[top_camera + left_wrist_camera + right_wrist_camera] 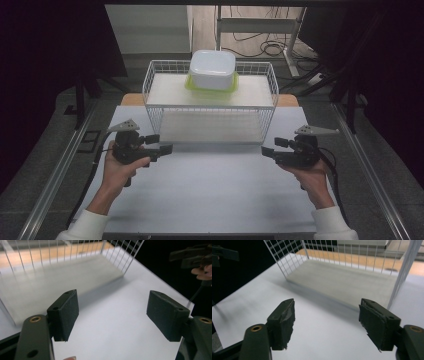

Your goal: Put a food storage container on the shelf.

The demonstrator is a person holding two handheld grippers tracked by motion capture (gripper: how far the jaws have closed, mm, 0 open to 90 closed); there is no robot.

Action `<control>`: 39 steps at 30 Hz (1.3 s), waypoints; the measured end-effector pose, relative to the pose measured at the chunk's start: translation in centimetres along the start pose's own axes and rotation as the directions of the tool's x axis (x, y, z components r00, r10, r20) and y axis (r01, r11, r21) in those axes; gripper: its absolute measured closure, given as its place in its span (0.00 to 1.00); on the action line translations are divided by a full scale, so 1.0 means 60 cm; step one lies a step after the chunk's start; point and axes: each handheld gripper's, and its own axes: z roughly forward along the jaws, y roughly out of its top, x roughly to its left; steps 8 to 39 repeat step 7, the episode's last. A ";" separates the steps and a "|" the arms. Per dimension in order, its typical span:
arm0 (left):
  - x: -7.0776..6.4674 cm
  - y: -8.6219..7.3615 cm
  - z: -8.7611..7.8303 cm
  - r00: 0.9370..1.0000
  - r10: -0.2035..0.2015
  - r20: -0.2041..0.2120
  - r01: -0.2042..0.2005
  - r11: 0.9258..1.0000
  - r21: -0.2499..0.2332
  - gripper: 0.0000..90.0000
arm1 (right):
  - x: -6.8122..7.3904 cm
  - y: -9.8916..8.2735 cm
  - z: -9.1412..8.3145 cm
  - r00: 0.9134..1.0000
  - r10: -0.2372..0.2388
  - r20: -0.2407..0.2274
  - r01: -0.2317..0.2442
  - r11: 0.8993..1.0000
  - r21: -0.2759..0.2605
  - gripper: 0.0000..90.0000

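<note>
Fingers (63, 313) of the left gripper (159, 144) stand wide apart, nothing between them; fingers (283, 322) of the right gripper (270, 148) likewise spread and empty. Both grippers hover low over the white tabletop (210, 195), pointing inward at each other, one near the left edge, one near the right, just in front of the wire rack (150, 97)

White box (212, 69) sits upside down on its green lid (192, 85) on the rack's upper shelf, near the back edge, centre-right. Well apart from both grippers

Handling, by my reckoning: thin plastic, probably light, empty as far as can be told. Walls smooth and rounded, so likely slippery and a bit springy under a squeeze. Whether the lid is clipped on cannot be told. Best hold looks like one gripper on each opposite side wall, low down near the lid rim
</note>
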 end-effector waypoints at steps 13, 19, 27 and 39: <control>0.001 -0.005 0.006 1.000 -0.004 -0.016 0.004 1.000 0.000 0.24 | -0.004 -0.007 -0.008 1.000 0.005 0.005 -0.005 1.000 -0.023 0.24; 0.001 -0.005 0.006 1.000 -0.004 -0.016 0.004 1.000 0.000 0.24 | -0.004 -0.007 -0.008 1.000 0.005 0.005 -0.005 1.000 -0.023 0.24; 0.001 -0.005 0.006 1.000 -0.004 -0.016 0.004 1.000 0.000 0.24 | -0.004 -0.007 -0.008 1.000 0.005 0.005 -0.005 1.000 -0.023 0.24; 0.001 -0.005 0.006 1.000 -0.004 -0.016 0.004 1.000 0.000 0.24 | -0.004 -0.007 -0.008 1.000 0.005 0.005 -0.005 1.000 -0.023 0.24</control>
